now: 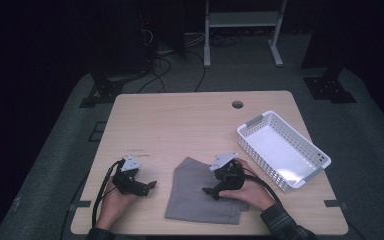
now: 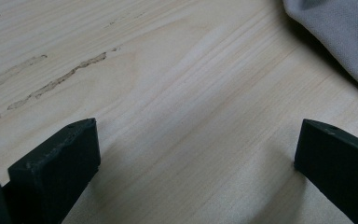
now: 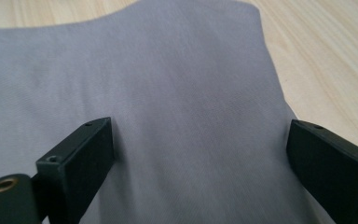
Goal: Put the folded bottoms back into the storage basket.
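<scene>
Our left gripper rests with jaws spread wide over bare table just left of the folded grey cloth, while our right gripper, likewise spread and gripping nothing, sits over the cloth, a white basket farther right.

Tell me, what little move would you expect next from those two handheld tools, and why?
Probably the right tool dips and closes on the folded grey cloth. Its jaws stand wide open just above the fabric, holding nothing, while the left tool waits open over bare wooden table beside the cloth. The white basket sits empty nearby.
</scene>
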Tool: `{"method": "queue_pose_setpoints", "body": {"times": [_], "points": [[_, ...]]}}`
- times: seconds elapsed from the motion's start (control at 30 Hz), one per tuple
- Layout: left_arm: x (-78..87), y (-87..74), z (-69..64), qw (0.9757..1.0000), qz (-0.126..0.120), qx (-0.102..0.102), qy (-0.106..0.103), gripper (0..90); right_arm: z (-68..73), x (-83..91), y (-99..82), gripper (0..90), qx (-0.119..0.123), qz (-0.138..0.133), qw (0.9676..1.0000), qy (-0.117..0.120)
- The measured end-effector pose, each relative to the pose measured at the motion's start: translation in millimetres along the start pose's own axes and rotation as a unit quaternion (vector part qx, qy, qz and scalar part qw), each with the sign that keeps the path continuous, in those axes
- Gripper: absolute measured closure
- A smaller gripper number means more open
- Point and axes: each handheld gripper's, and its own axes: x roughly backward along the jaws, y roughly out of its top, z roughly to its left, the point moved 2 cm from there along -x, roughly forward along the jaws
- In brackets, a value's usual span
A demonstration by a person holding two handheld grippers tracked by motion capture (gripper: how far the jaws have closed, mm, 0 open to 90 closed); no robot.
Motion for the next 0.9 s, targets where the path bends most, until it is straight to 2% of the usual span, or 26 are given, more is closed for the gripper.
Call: {"method": "queue_pose_setpoints", "body": {"times": [0.1,0.27,0.4,0.57,0.63,0.7,0.73,0.77,0.8,0.9], "points": [[0.0,0.0,0.0,1.0,0.0,0.0,0.0,0.0,0.0,-6.9,-2.4,1.4,0.011,0.009,0.9999,0.004],[0.0,0.0,0.0,1.0,0.0,0.0,0.0,0.0,0.4,-10.7,-3.9,0.0,0.024,0.027,0.9992,0.019],[0.0,0.0,0.0,1.0,0.0,0.0,0.0,0.0,1.6,-11.4,-2.5,0.0,0.021,0.037,0.999,0.016],[0.0,-0.1,0.0,1.0,0.0,0.0,0.0,0.0,0.9,-11.4,-3.5,1.8,0.018,0.033,0.9991,0.021],[0.0,-0.1,0.0,1.0,0.0,0.0,0.0,0.0,1.3,-10.1,-3.5,5.3,0.019,0.033,0.999,0.022],[0.0,-0.1,0.0,1.0,0.0,0.0,0.0,0.0,2.3,-8.0,-3.8,12.7,0.019,0.027,0.9992,0.022],[0.0,-0.1,0.0,1.0,0.0,0.0,0.0,0.0,2.3,-8.0,-3.8,12.7,0.019,0.027,0.9992,0.022],[0.0,-0.1,0.0,1.0,0.0,0.0,0.0,0.0,3.4,-6.3,-3.7,17.8,0.019,0.026,0.9992,0.022],[0.0,-0.1,0.0,1.0,0.0,0.0,0.0,0.0,3.4,-6.3,-3.7,17.8,0.019,0.026,0.9992,0.022],[0.0,-0.1,-0.1,1.0,0.0,0.0,0.0,0.0,7.9,-2.2,-3.7,35.2,0.021,0.02,0.9992,0.027]]}}
